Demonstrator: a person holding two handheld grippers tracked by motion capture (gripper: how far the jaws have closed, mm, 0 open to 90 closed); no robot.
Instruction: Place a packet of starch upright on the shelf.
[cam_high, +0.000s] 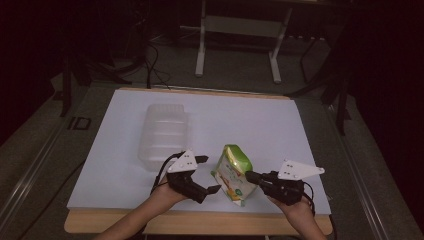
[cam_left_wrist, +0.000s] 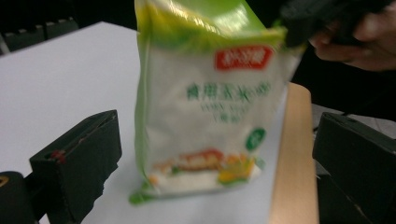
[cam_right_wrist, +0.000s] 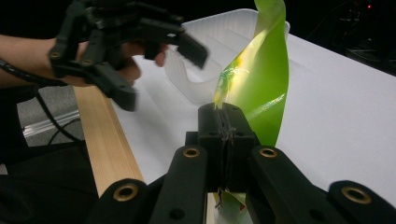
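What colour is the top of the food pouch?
Bright green top on the white plastic food pouch, clearest in the left gripper view.

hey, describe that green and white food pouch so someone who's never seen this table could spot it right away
Start at the white table and look to its near edge, between the person's two hands. The pouch stands there, pinched at one edge by the right tool, with the open left tool beside it. Unlike the clear plastic container behind it, it is opaque, green-topped and printed.

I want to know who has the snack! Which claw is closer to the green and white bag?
Right. The right claw pinches the green and white plastic bag's edge; the left claw is open beside it, not touching.
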